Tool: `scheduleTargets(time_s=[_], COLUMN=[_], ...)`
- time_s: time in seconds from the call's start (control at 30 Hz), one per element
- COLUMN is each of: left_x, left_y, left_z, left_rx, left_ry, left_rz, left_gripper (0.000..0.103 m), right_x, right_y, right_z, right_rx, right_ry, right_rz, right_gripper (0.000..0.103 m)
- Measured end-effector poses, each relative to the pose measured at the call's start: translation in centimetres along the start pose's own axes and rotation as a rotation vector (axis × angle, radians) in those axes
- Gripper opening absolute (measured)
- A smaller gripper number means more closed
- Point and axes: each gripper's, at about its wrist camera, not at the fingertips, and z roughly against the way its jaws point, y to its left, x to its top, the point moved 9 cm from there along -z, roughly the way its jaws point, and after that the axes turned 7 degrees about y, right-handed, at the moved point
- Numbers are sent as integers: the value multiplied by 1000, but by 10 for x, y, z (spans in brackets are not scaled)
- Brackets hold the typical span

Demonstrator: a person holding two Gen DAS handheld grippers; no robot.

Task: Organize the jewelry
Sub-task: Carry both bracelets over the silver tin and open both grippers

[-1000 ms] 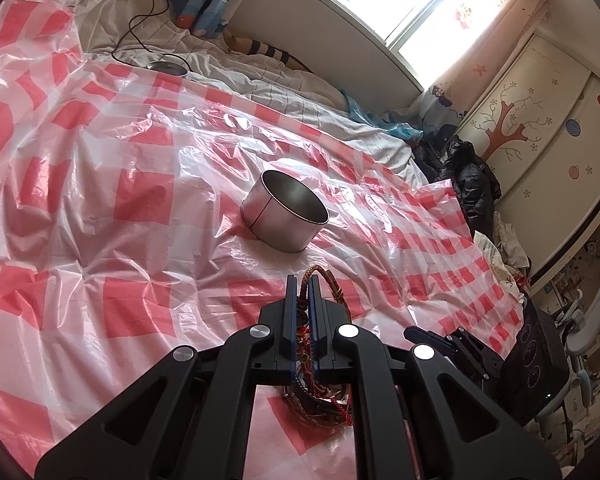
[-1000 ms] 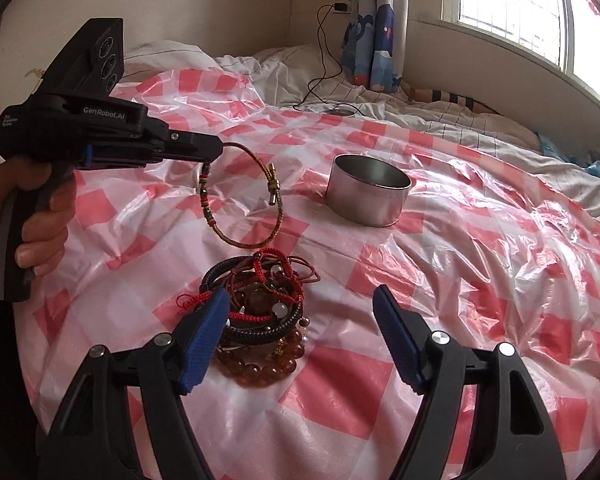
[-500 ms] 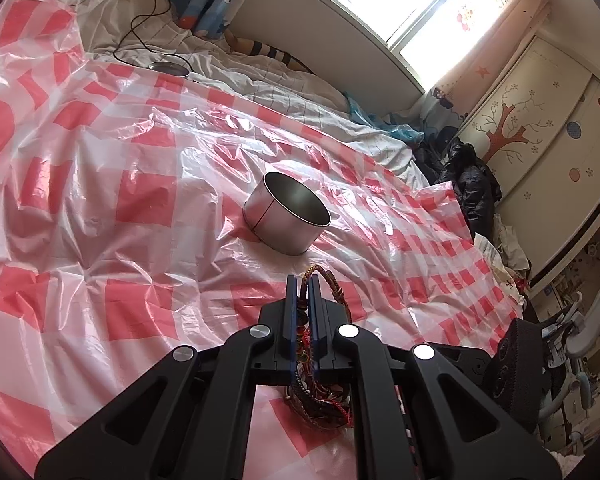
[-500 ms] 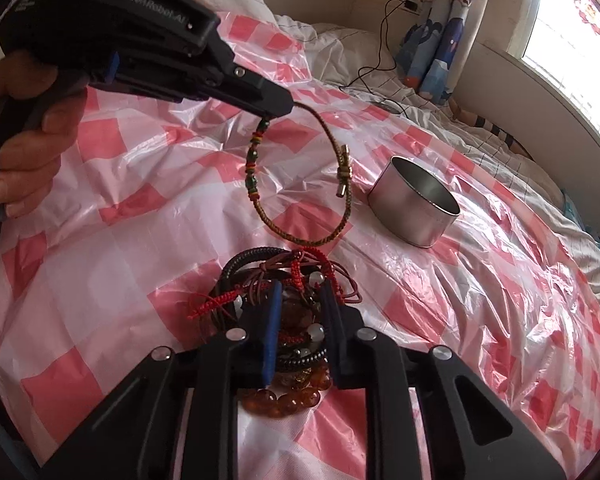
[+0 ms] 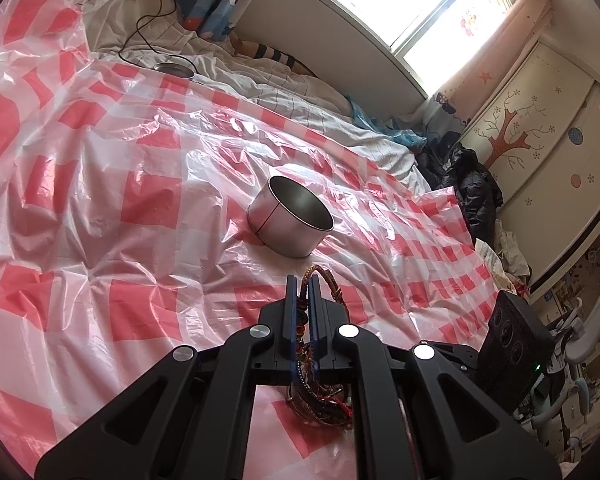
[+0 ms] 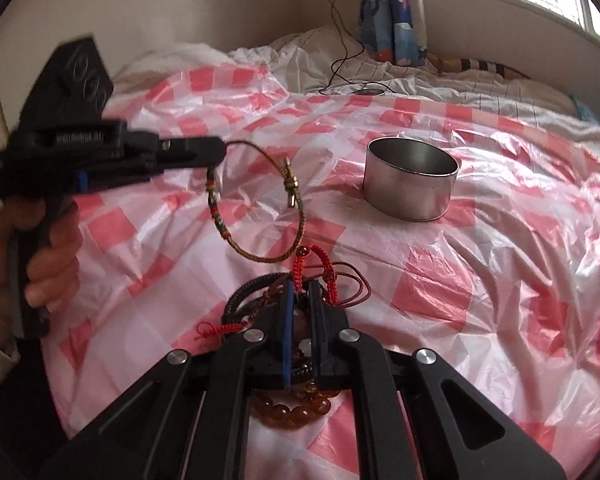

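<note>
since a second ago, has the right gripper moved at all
Yes. The right gripper has shut on the red cord and come in over the bracelet pile, which now sits under its fingers, nearer the metal tin.

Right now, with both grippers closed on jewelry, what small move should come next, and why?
Probably carry the left gripper over the tin and let go. It is shut on the woven bracelet, which hangs clear of the pile, and the open tin looks empty. The right gripper is shut on a red cord in the pile, so it can wait.
</note>
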Motion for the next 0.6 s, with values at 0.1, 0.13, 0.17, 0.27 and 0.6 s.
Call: scheduleTargets(time_s=[0.1, 0.13, 0.17, 0.27, 0.6], left_x=[0, 0, 0, 1, 37], left_y=[1, 1, 1, 1, -39], left_z=[0, 0, 0, 0, 3], left_rx=[-3, -1, -1, -3, -13], left_ry=[-2, -1, -1, 0, -49], left_rz=[6, 3, 1, -5, -92], left_gripper=[5, 5, 5, 5, 5], right_x=[7, 9, 11, 18, 61], right_y=[-8, -11, -13, -22, -66], right_z=[13, 17, 22, 34, 60], right_rx=[121, 160, 201, 320, 466], right_ry=[-54, -73, -93, -154, -291], right_rz=[-126, -165, -202, -305, -488], right_gripper=[8, 8, 8, 8, 8])
